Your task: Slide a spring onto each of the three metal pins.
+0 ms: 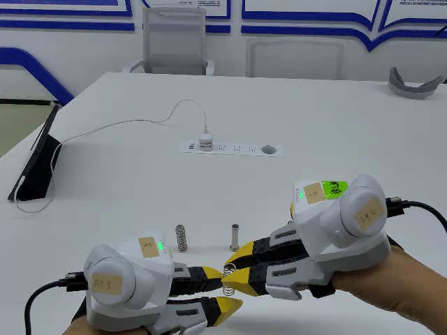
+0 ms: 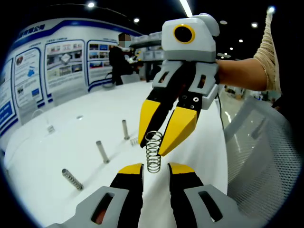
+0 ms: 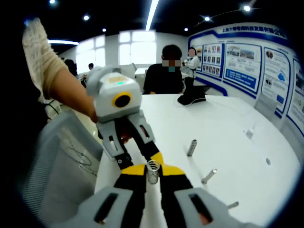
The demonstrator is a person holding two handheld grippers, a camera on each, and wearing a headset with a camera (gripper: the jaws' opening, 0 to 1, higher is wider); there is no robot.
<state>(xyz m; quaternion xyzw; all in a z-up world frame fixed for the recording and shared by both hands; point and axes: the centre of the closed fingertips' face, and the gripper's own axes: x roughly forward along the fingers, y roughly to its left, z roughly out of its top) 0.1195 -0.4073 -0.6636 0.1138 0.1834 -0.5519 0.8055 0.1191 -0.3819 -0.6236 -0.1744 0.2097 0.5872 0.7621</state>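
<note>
Tan sticker point(image 1: 106, 283) "A13" on left gripper point(image 1: 229, 288), right gripper point(image 1: 229, 269) pinching spring point(image 2: 153, 152)

Right claw point(image 1: 232, 268) pinches spring point(image 1: 228, 271) beside left claw point(image 1: 228, 288); spring-clad pin point(image 1: 181, 238), bare pin point(image 1: 235, 237) stand beyond.

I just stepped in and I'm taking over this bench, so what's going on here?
A person works two handheld grippers over a white table. The right gripper appears to pinch a loose spring. The left gripper has its jaws around the spring's other end, but I can't tell whether it grips too. Three pins stand upright on the table: the sprung pin already wears a spring, while the nearer bare pin and the farther bare pin have none.
</note>
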